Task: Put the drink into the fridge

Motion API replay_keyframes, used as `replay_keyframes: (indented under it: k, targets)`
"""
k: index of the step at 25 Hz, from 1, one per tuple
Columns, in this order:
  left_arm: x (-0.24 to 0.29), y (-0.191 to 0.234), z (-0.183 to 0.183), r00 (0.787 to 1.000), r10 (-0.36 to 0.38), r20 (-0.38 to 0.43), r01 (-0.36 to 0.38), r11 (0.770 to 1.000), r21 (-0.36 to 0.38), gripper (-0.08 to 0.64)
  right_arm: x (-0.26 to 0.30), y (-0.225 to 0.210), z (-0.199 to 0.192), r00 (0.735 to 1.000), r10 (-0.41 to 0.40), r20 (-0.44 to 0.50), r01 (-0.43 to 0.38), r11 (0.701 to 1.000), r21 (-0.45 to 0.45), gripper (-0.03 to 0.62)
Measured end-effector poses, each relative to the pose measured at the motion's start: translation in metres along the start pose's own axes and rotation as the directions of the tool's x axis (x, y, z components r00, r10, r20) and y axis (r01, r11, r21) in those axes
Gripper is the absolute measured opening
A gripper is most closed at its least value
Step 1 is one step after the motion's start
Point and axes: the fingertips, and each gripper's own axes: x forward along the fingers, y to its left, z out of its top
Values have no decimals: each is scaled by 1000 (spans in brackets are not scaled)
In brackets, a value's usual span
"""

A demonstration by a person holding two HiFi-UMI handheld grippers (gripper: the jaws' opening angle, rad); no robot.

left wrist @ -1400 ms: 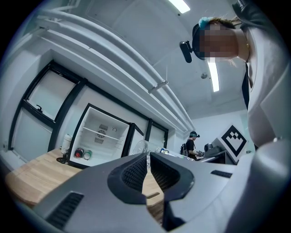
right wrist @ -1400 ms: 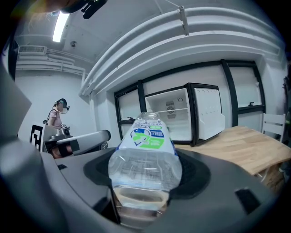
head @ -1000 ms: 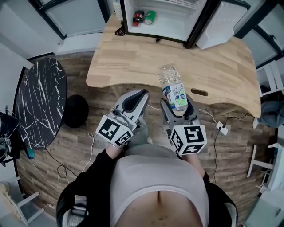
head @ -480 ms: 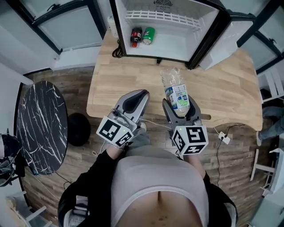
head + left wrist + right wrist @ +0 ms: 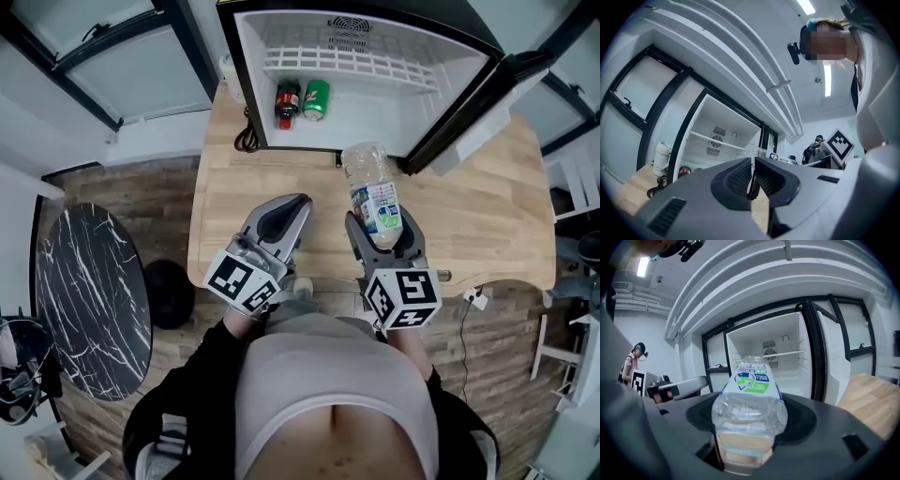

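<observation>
The drink is a clear plastic bottle [image 5: 372, 192] with a white, blue and green label. It is clamped low on its body between the jaws of the right gripper [image 5: 382, 228], with its free end pointing towards 12 o'clock. The fridge [image 5: 394, 108] stands near it at 12 o'clock. It is white inside with a black frame, and its door [image 5: 473, 98] is swung open towards 2 o'clock. A white wire shelf [image 5: 352, 64] crosses the back.

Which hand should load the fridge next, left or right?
Right. The right tongs clamp the water bottle, aimed at the open fridge; the left tongs are shut and empty.
</observation>
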Motion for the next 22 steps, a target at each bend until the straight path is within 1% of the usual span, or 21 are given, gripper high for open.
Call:
replay_keyframes:
  k: [5,10,16,22]
  targets:
    - [16,10,1,1000,-14,-2,14,1000,-5,29,14,-6,1,1000,-18,-21,18,1000,3,342]
    - [31,9,4,1000,-21,3,21,1000,-4,29,21,-17,7,1000,-9,-26,9,1000,0,342]
    - [40,13,9,1000,3,11,-3,1000,-8,29,30,-26,16,999,12,-30,-12,1000,-2,342]
    - [44,14,2,1000,21,-1,-21,1000,-14,29,41,-34,5,997,27,-67,-26,1000,13,342]
